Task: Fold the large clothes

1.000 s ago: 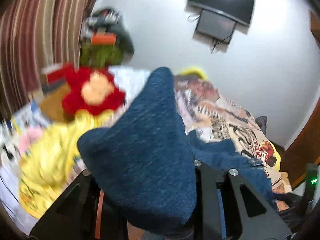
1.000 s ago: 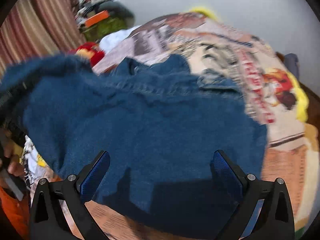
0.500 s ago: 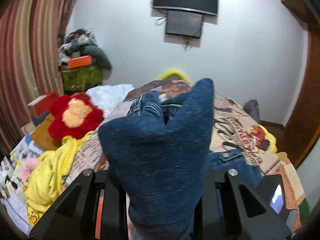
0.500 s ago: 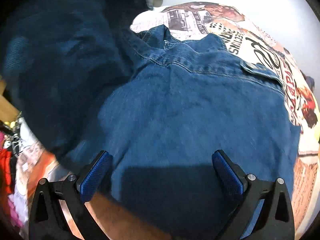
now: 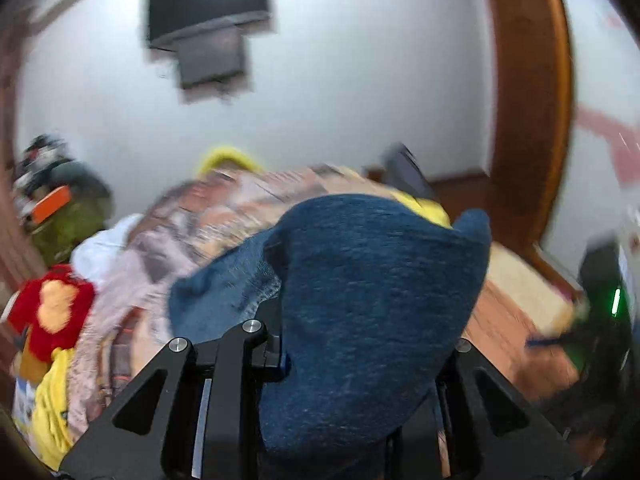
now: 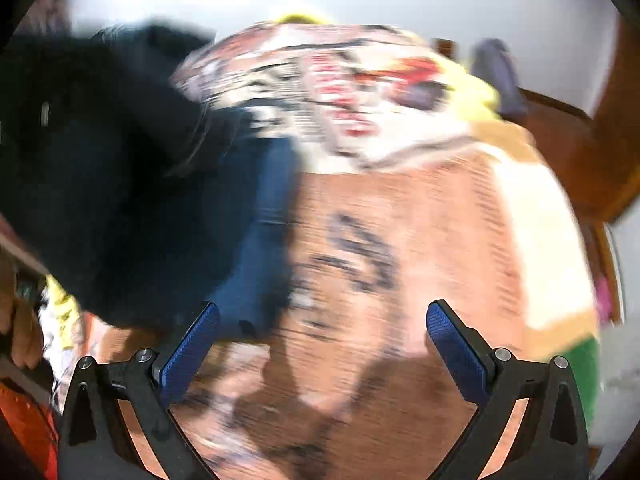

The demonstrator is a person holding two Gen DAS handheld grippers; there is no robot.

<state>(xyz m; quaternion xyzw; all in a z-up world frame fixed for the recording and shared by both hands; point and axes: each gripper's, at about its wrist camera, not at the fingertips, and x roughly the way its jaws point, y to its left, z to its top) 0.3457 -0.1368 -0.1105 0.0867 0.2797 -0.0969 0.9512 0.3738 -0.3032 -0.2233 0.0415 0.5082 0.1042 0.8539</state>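
A blue denim garment (image 5: pixel 372 308) bulges up from between the fingers of my left gripper (image 5: pixel 360 364), which is shut on it and holds it above the printed bedspread (image 5: pixel 248 208). In the right wrist view the same denim (image 6: pixel 132 184) hangs dark at the left, over the bedspread (image 6: pixel 420 240). My right gripper (image 6: pixel 322 344) is open and empty, its blue pads (image 6: pixel 192 354) wide apart above bare bedspread. Both views are blurred by motion.
A red plush toy (image 5: pixel 52 312), yellow cloth (image 5: pixel 52 408) and white cloth (image 5: pixel 104 244) lie left of the bed. A wall TV (image 5: pixel 208 4) hangs ahead. A wooden door frame (image 5: pixel 528 100) stands at the right. A hand (image 6: pixel 24 332) shows at the left edge.
The left gripper has swung right with the denim, now facing the door. The right gripper has moved right, off the denim, so bare bedspread now lies between its fingers.
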